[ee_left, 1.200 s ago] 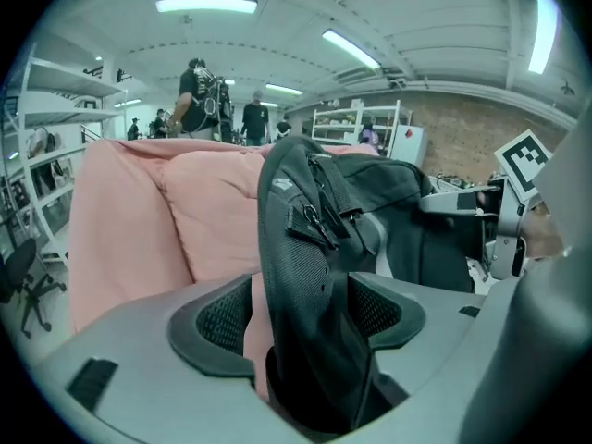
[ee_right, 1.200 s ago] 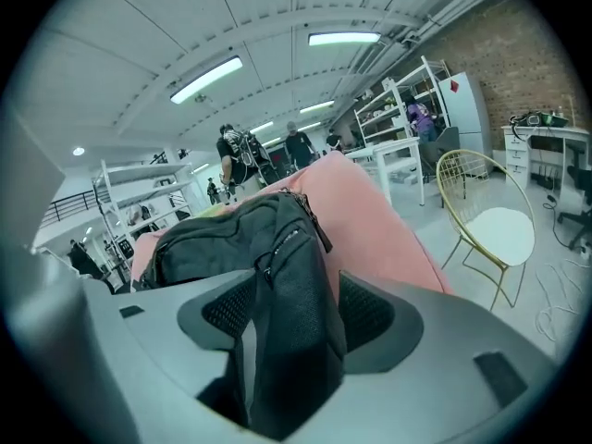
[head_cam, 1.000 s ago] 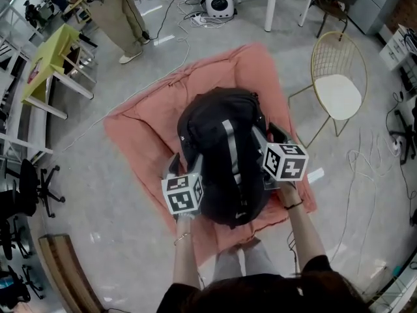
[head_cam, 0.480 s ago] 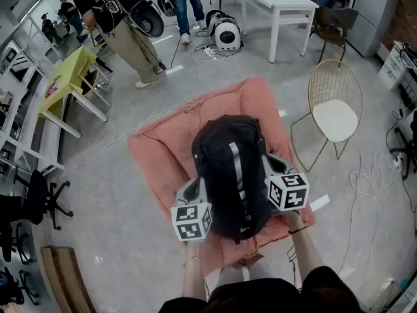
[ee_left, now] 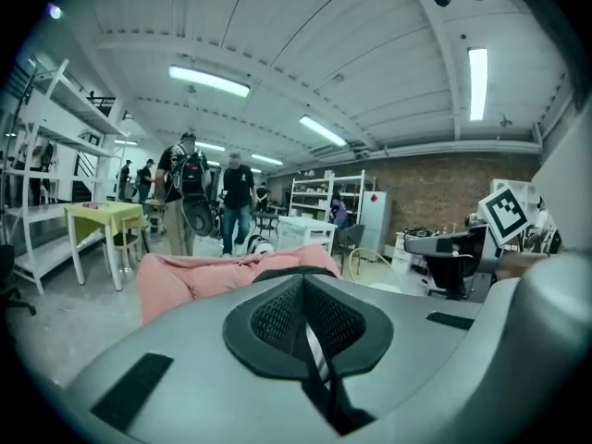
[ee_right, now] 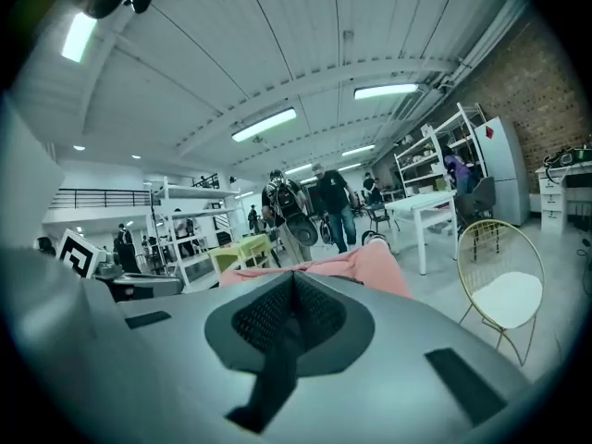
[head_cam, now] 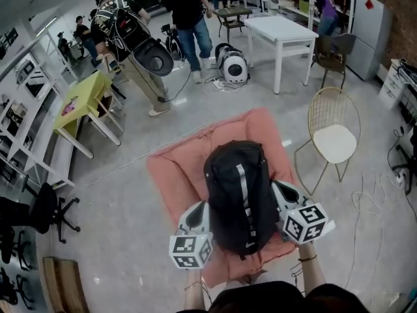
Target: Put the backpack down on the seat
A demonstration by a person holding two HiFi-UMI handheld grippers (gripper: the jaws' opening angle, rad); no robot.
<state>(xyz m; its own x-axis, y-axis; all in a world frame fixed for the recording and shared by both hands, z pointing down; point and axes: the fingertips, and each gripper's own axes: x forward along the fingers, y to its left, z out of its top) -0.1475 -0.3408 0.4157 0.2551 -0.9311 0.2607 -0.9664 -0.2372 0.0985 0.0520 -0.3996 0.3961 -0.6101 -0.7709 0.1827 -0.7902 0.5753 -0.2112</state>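
Observation:
A black backpack with a pale stripe stands over the pink cushioned seat in the head view; whether its base rests on the seat I cannot tell. My left gripper sits against its left side and my right gripper against its right. In the left gripper view the gripper is shut on a black backpack strap that runs down from between the pads. The right gripper is likewise shut on a black strap. The pink seat shows just beyond both sets of jaws.
A gold wire chair with a white pad stands right of the seat. Further off are a white table, a yellow table and several people. Cables lie on the floor at right.
The head view has tipped up, so more of the room shows. The backpack and both grippers now sit lower in the picture, nearer to me, still over the pink seat.

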